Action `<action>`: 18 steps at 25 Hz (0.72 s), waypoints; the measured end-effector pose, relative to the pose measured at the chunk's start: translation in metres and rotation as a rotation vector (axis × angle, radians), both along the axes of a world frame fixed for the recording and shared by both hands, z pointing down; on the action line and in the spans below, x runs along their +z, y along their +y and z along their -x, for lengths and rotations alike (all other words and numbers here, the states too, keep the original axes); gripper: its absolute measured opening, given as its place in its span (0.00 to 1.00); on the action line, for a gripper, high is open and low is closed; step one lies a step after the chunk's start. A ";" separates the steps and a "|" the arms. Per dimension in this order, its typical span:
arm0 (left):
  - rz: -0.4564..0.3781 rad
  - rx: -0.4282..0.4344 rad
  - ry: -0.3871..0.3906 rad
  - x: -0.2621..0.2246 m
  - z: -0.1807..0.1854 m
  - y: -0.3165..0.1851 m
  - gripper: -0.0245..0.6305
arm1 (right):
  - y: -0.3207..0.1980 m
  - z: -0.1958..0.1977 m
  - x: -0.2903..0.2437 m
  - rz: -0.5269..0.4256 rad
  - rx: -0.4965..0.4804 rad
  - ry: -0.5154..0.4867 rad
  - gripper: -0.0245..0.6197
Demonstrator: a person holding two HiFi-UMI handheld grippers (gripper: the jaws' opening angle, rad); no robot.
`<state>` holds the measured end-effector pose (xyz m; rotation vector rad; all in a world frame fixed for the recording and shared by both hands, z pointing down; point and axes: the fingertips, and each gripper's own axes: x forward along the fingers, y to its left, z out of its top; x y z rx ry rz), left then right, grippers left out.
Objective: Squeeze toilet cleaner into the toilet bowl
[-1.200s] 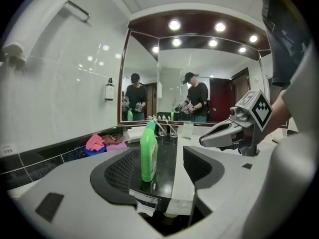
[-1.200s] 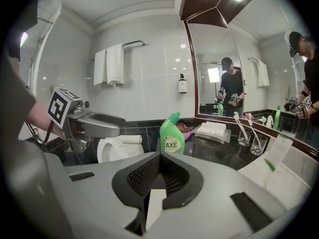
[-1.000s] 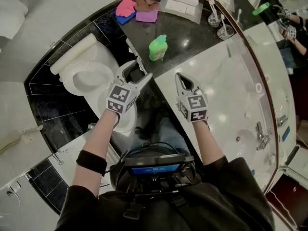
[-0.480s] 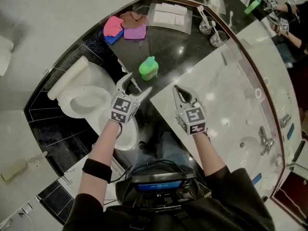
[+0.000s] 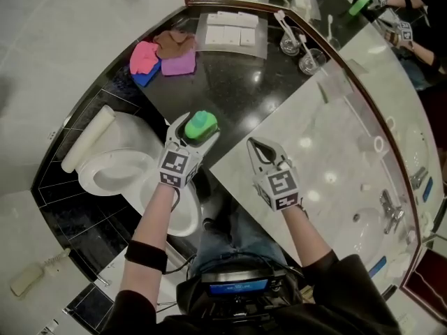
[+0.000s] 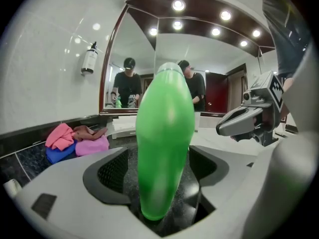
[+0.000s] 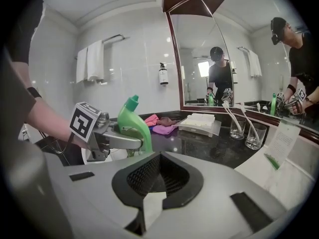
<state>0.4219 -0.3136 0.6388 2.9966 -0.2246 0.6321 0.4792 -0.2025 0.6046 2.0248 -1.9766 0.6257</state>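
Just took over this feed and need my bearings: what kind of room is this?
A bathroom, possibly a hotel's: a toilet, a sink and a wide wall mirror.

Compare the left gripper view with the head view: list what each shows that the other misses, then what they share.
Left gripper view only: a dispenser bottle mounted on the wall and a row of ceiling spotlights.
Head view only: the open toilet bowl and the sink faucet.
Both: the green bottle between the jaws of the left gripper, which have just been opening and do not press on it; the shut right gripper; the pile of cloths on the dark counter.
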 end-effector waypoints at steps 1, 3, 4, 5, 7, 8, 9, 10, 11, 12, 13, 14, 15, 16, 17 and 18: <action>0.000 0.007 0.006 0.002 -0.004 0.000 0.64 | -0.001 -0.003 0.004 0.000 -0.002 -0.001 0.04; -0.007 0.028 0.023 0.003 -0.014 0.002 0.63 | -0.003 -0.008 0.014 0.005 -0.002 -0.003 0.04; -0.012 0.045 0.034 0.001 -0.019 0.005 0.63 | -0.003 -0.010 0.018 0.008 0.000 -0.006 0.04; -0.017 0.061 0.047 -0.002 -0.024 0.007 0.63 | -0.002 -0.012 0.022 0.011 0.002 -0.008 0.04; -0.023 0.069 0.066 -0.006 -0.030 0.008 0.59 | -0.001 -0.014 0.027 0.015 0.007 -0.013 0.04; -0.025 0.063 0.071 -0.007 -0.030 0.006 0.54 | 0.000 -0.015 0.029 0.016 0.010 -0.016 0.04; -0.028 0.057 0.074 -0.007 -0.030 0.005 0.48 | 0.001 -0.016 0.031 0.017 0.013 -0.020 0.04; -0.033 0.056 0.076 -0.006 -0.030 0.004 0.46 | 0.003 -0.016 0.032 0.019 0.015 -0.023 0.04; -0.041 0.059 0.076 -0.006 -0.030 0.005 0.43 | 0.004 -0.017 0.033 0.021 0.018 -0.024 0.04; -0.055 0.064 0.076 -0.007 -0.030 0.007 0.40 | 0.005 -0.017 0.035 0.024 0.019 -0.024 0.04; -0.070 0.066 0.074 -0.007 -0.031 0.008 0.36 | 0.005 -0.017 0.035 0.025 0.019 -0.025 0.04; -0.084 0.065 0.073 -0.007 -0.031 0.008 0.35 | 0.005 -0.017 0.036 0.026 0.018 -0.025 0.04; -0.093 0.062 0.073 -0.008 -0.031 0.008 0.34 | 0.004 -0.017 0.036 0.025 0.017 -0.027 0.04; -0.096 0.058 0.074 -0.008 -0.032 0.008 0.34 | 0.004 -0.017 0.036 0.024 0.015 -0.027 0.04; -0.097 0.054 0.074 -0.008 -0.032 0.008 0.34 | 0.004 -0.017 0.036 0.023 0.014 -0.028 0.04; -0.095 0.051 0.074 -0.008 -0.032 0.007 0.33 | 0.004 -0.016 0.036 0.023 0.014 -0.028 0.04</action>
